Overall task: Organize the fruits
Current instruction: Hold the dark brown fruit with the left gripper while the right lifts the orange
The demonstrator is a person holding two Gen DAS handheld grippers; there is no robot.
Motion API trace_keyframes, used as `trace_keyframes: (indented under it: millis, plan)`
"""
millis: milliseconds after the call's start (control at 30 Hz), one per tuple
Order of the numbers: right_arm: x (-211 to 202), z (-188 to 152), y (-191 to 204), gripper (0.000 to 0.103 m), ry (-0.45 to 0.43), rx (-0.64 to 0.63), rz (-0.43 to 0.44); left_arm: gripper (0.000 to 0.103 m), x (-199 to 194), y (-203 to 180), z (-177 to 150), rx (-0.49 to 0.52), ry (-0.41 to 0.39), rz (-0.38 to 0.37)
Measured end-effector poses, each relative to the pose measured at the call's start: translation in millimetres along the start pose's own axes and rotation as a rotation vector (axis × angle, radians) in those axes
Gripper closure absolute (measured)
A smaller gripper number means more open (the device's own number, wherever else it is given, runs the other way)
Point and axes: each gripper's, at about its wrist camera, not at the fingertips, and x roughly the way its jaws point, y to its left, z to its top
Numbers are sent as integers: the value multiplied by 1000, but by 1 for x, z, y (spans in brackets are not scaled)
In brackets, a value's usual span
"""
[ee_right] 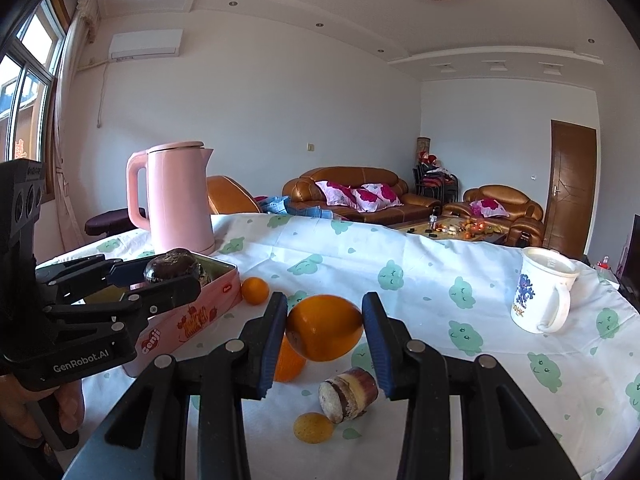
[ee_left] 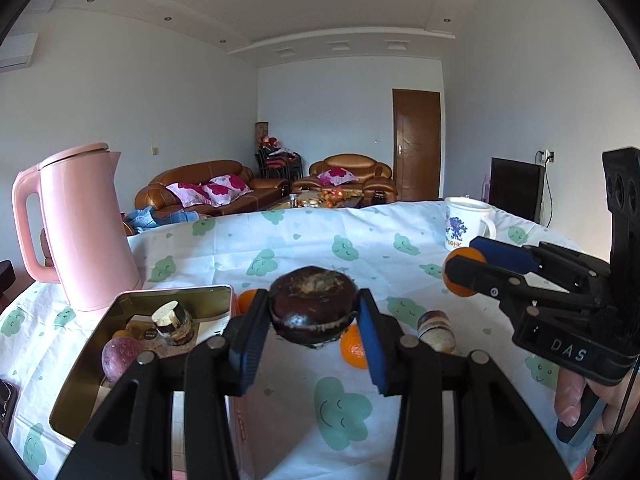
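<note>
Cloud-printed cloth [ee_right: 360, 264] covers the table, with sofas and a brown door far behind. Furthest left stands a pink kettle [ee_left: 86, 232], and just ahead-left of the left gripper [ee_left: 314, 316] sits the open tin [ee_left: 120, 344], already holding a purple fruit [ee_left: 120, 354] and a cut cane piece [ee_left: 173, 322]. The left gripper pinches a dark round fruit [ee_left: 314, 306] between its blue pads, lifted clear of the cloth and close to the tin's near right rim. To drop it well, I judge it should travel left over the rim, sink low above a bare patch of the tin floor, and only then let go, so the fruit does not roll or knock the cane piece. Below and beyond that gripper lie two oranges [ee_left: 354, 350] and another cane piece [ee_left: 436, 330] on the cloth. Further right, the right gripper [ee_right: 325, 330] clamps an orange [ee_right: 325, 328], also raised; it likely should wait off to the side until the left one clears the tin, since both tools are close together. A small yellow fruit [ee_right: 313, 427] lies under it, and a white mug [ee_right: 540, 296] stands well off to its right.
</note>
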Motion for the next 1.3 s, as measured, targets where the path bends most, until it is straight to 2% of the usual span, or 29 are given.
trace_keyframes:
  millis: [500,967,1300]
  plan:
    - [-14,-2,3,62,-39,7,4,58,-4,1,1,4,-30,-7]
    - [-9,0,17,62,-34,2,31,58,-4,3,-2,-6,-8,-10]
    - [4,5,39,62,-11,-36,73,58,-4,20,-4,-33,11,23]
